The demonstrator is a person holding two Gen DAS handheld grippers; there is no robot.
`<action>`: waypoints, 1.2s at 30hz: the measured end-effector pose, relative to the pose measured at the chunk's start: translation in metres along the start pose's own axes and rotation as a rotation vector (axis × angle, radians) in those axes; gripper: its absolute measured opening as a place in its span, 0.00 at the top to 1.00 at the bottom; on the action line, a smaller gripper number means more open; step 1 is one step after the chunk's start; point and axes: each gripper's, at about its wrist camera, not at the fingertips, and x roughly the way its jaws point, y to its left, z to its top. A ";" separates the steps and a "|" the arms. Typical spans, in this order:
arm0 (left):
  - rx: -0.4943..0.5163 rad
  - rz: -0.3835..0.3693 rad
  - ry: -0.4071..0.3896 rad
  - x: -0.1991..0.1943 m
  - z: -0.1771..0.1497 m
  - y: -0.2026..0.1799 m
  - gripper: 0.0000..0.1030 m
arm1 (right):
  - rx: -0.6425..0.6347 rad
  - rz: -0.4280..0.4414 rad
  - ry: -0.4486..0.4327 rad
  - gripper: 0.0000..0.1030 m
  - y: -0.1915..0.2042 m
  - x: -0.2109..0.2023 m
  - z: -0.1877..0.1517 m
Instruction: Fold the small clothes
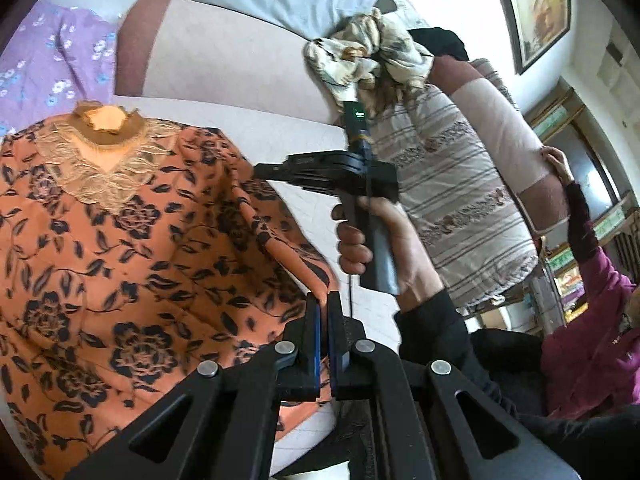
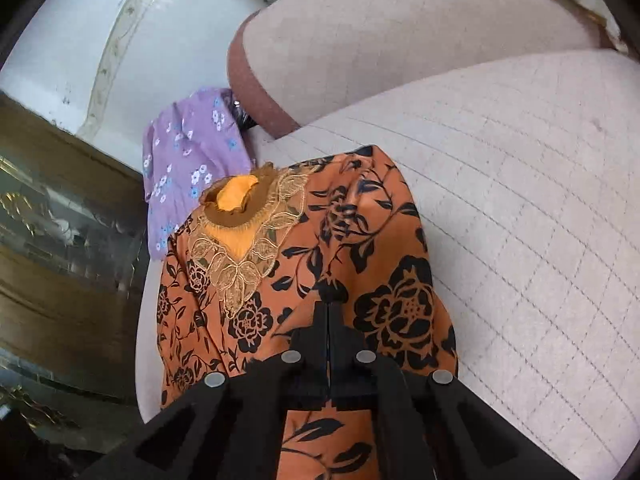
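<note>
The orange floral blouse (image 2: 304,264) lies on the quilted sofa seat (image 2: 520,220), its lace neckline toward the purple flowered cloth (image 2: 188,160) and its long axis running back to both grippers. The left gripper (image 1: 323,308) and right gripper (image 2: 328,312) both angle downward, fingers pressed together, holding nothing I can see.

Quilted beige sofa seat (image 2: 520,208) carries the orange floral top (image 2: 304,264), spread flat, collar at far end. Purple flowered cloth (image 2: 188,152) lies far left, touching the collar edge.
</note>
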 end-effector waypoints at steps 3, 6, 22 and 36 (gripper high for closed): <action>-0.019 -0.027 0.031 0.008 -0.007 0.008 0.98 | 0.006 0.034 -0.002 0.93 0.010 0.001 -0.001; -0.015 -0.070 0.060 0.021 -0.021 0.005 0.98 | -0.063 -0.058 0.041 0.12 0.029 0.015 -0.003; -0.090 -0.215 -0.048 -0.028 -0.020 0.029 0.98 | -0.141 -0.254 0.120 0.94 0.052 0.014 0.026; -0.323 0.092 0.024 -0.057 -0.070 0.214 0.98 | -0.186 -0.157 0.226 0.91 0.129 0.156 -0.004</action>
